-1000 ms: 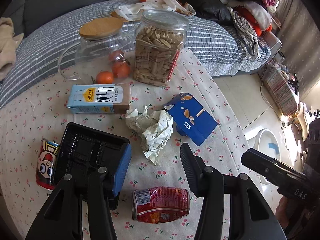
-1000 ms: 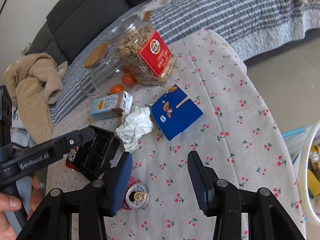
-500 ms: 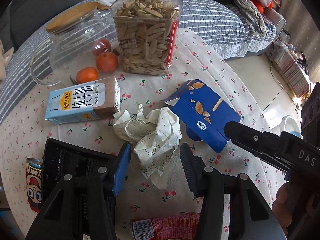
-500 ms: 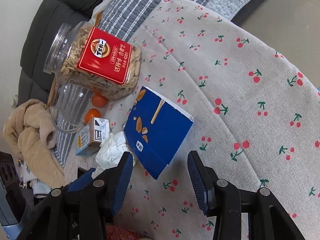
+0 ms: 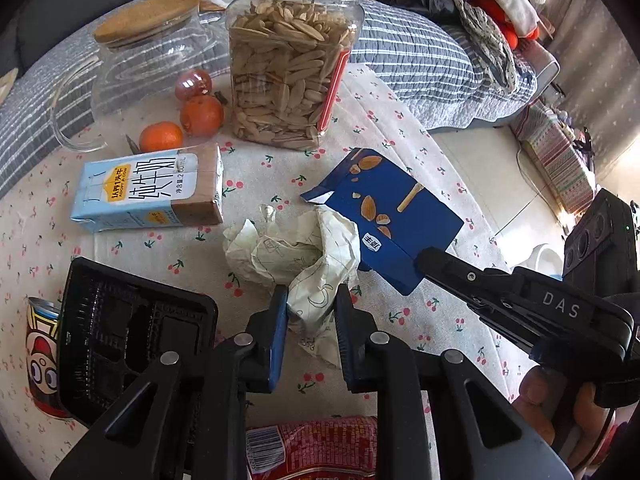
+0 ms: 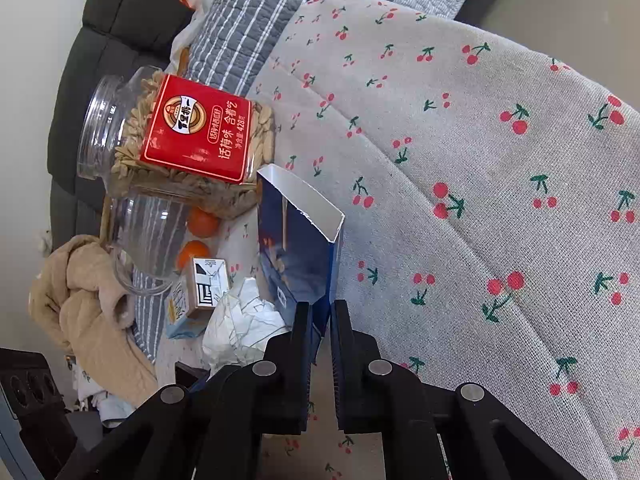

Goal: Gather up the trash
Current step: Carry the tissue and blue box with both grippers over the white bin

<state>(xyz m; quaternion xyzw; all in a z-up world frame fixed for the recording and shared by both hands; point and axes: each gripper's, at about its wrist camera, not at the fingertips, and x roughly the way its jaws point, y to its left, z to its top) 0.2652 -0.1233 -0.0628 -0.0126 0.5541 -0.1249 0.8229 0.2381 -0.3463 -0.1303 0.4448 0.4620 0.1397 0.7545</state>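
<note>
Fingers (image 5: 277, 320) of the left gripper (image 5: 310, 320) are closing on the lower tail of the crumpled paper wad (image 5: 296, 252); the paper sits between them and the pads appear to be pinching it, though the contact itself is partly hidden. The right gripper (image 6: 320, 328) has its fingers clenched on the near corner of the open blue snack box (image 6: 300, 240), which stands tilted up from the table (image 6: 480, 160).

The wad looks very light and soft; it should crush under the pinch, so a bite on its thicker folds seems safer than on a thin trailing flap, which could tear or slip out. The box is thin card, probably empty: light, fairly stiff along its edges, but liable to buckle where it is squeezed flat. Its closed end would hold better than the open mouth.

Nearby lie a milk carton (image 5: 148, 188), a black tray (image 5: 128, 328) and a red can (image 5: 316, 448).
</note>
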